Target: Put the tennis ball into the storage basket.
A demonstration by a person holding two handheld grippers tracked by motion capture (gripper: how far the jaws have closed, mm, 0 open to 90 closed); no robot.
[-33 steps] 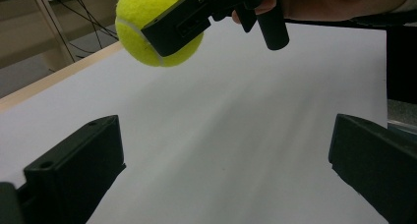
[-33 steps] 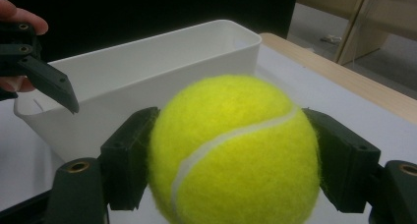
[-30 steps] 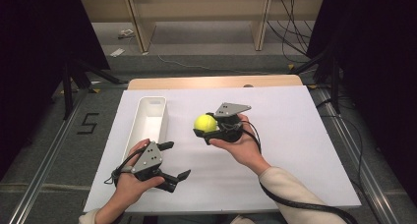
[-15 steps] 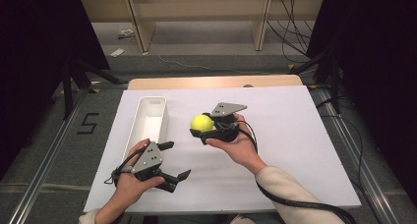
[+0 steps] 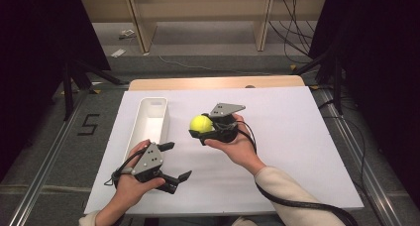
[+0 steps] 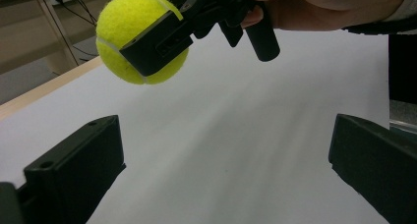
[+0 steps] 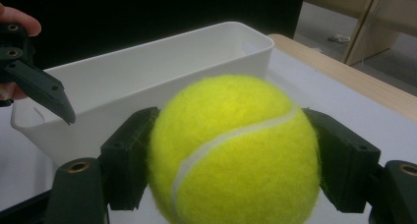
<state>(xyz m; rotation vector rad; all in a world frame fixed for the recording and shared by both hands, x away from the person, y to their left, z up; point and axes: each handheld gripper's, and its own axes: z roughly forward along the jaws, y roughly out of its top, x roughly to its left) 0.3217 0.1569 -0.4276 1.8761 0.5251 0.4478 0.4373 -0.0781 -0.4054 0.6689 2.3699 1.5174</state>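
Note:
A yellow tennis ball hangs above the white table, clamped between the two jaws of my right gripper, which is shut on it. It sits just right of a long white bin, whose inside looks empty. My left gripper is low near the table's front left, below the bin, open with nothing between its wide-spread jaws. In the left gripper view the ball and the right gripper float ahead and above.
The white tabletop spreads out to the right and front. Its wooden back edge borders the far side. Metal rails run along the floor at both sides, with shelving legs and cables beyond.
The right gripper has carried the ball a little to the left, closer to the bin. The left gripper has stayed where it was.

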